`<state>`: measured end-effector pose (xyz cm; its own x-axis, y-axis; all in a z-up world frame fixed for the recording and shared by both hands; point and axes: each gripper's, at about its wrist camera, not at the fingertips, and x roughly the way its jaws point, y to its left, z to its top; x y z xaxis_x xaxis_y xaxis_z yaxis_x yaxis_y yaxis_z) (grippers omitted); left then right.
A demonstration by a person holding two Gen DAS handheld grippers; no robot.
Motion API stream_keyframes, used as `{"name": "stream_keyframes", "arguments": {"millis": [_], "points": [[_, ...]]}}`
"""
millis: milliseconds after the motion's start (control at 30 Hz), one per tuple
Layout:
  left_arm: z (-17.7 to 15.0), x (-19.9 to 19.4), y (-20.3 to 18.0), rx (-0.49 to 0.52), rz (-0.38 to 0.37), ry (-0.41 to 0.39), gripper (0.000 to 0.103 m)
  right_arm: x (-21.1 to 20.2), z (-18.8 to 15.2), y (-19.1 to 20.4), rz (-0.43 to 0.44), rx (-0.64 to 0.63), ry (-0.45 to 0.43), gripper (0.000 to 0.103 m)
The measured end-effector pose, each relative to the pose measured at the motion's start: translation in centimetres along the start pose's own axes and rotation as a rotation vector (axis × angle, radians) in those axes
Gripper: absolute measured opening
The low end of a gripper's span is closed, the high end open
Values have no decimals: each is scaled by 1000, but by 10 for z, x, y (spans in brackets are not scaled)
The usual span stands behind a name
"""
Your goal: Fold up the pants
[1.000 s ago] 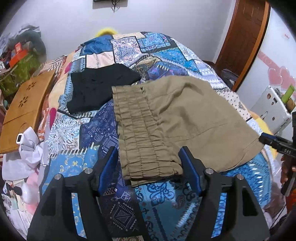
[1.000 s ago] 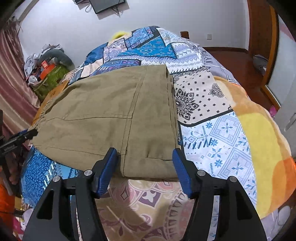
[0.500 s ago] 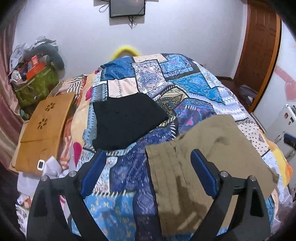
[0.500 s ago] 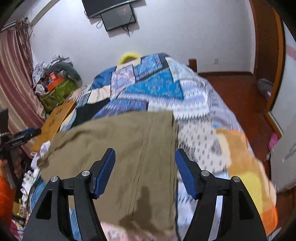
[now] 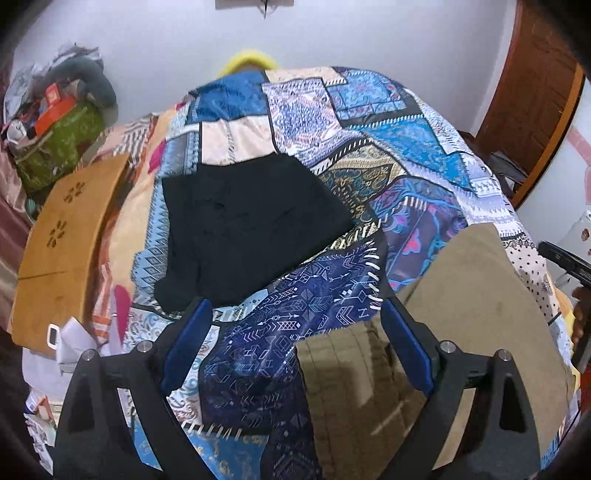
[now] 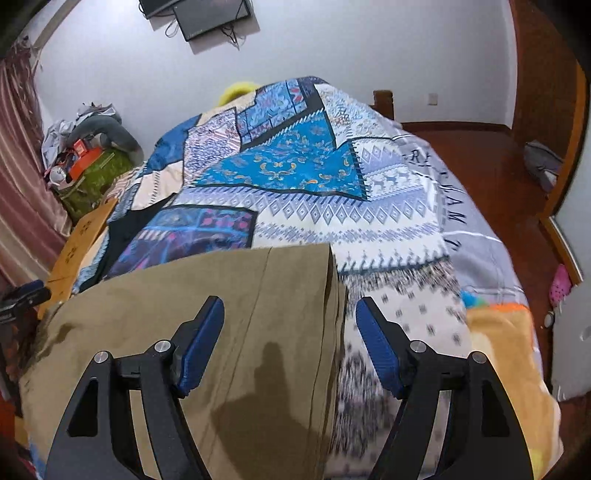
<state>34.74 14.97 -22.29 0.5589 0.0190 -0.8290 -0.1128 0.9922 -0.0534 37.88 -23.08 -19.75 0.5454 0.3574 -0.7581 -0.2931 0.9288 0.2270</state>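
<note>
Left gripper (image 5: 295, 347): jaws spread wide, empty, above patchwork quilt (image 5: 413, 147).
Right gripper (image 6: 290, 345): jaws opening, nothing pinched.
Khaki pants (image 6: 229, 302): folded flat on quilt below both grippers, elastic waistband (image 5: 347, 376) at left, hem edge at right.
Risk: low pass of fingers snags top layer, drags fold open.
Beyond: black garment (image 5: 251, 221) lies apart from the pants; sweep toward it could mix piles.

Big bed (image 6: 388, 229) with a loud blue patchwork quilt fills the room, white wall (image 6: 332, 55) behind it with a dark screen (image 6: 210, 16) mounted up high. Right of the bed: red-brown floor (image 6: 480, 158) and a wooden door (image 5: 532, 99). Left: pink curtain (image 6: 18, 166), green bag (image 5: 59, 144), wooden board (image 5: 62, 243)
</note>
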Motion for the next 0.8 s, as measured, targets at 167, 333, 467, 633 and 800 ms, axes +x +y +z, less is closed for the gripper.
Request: {"name": "stream_keyframes", "arguments": {"millis": [167, 333, 467, 633, 800], "points": [[0, 9, -5, 22, 5, 13, 93, 43, 16, -11, -13, -2, 65, 58], [-5, 11, -12, 54, -48, 19, 93, 72, 19, -19, -12, 19, 102, 54], [-13, 31, -23, 118, -17, 60, 94, 92, 21, -22, -9, 60, 146, 31], [-17, 35, -10, 30, 20, 27, 93, 109, 15, -8, -42, -25, 222, 17], [-20, 37, -5, -9, 51, 22, 93, 114, 14, 3, -113, -104, 238, 14]]}}
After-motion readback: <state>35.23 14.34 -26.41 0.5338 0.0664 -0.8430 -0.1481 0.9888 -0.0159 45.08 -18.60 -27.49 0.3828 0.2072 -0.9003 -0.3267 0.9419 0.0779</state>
